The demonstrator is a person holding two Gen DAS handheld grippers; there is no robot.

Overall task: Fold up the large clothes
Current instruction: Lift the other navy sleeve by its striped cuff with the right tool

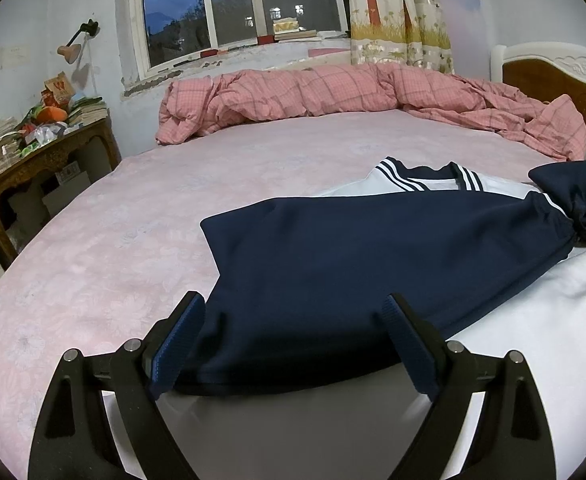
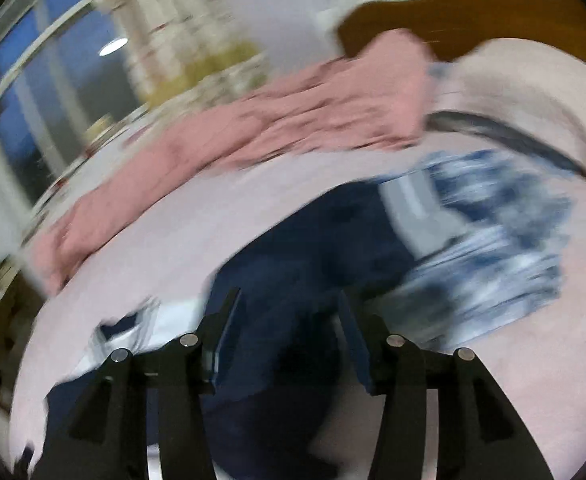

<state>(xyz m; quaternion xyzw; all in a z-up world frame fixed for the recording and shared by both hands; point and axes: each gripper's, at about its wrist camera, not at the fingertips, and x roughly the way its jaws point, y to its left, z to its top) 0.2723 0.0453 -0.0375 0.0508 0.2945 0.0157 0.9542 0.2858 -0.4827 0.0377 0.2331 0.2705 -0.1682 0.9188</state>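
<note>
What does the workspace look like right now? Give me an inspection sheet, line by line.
Surface: pink bed sheet, mostly bare on the left.
Job's things: navy and white garment lying on the bed, navy part folded over the white part.
Clutter: rolled pink checked quilt along the far edge; blue-white patterned cloth, blurred.
Grippers: left claw open, fingers straddling the navy fabric edge; right claw open over navy fabric, view motion-blurred.
Cables: dark strap or cable, too blurred to tell.
Surroundings: window, curtain, cluttered side table, headboard.
</note>
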